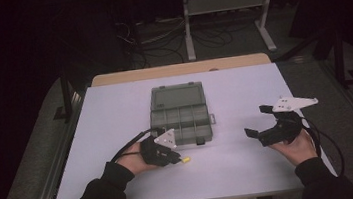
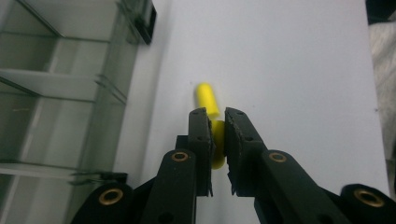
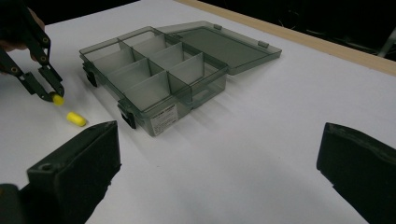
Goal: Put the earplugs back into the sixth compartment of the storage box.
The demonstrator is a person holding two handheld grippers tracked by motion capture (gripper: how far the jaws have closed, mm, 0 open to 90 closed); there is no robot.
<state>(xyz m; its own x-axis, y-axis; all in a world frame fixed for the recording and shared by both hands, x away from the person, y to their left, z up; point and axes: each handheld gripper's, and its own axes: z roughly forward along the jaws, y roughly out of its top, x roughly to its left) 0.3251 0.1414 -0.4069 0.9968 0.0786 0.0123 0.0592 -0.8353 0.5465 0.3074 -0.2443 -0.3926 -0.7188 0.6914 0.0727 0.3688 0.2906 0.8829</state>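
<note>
1. In the left gripper view, at the lower middle of the frame, the jaws of the left gripper point(image 2: 216, 126) are pinching a small yellow peg point(image 2: 216, 140). A second yellow peg point(image 2: 207, 99) lies on the white counter point(image 2: 289, 70) just beyond the jaw tips; whether the two pegs touch, I cannot tell.
2. I judge that the held peg is very light and looks smooth and round, so it could slip or roll. The grip across its middle seems the safe place to hold it.
3. In the high view, the right gripper point(image 1: 256, 120) hovers at the right of the frame, over the counter. Its jaws are spread wide and nothing is between them.
4. Farther up, at the middle of the frame, stands the grey see-through organizer box point(image 1: 181, 120), just beside the left gripper. Its lid point(image 1: 176, 97) lies open flat on the far side.
5. In the right gripper view, the box compartments point(image 3: 140, 70) that I can see hold nothing. The thin plastic walls look stiff, a little fragile.
</note>
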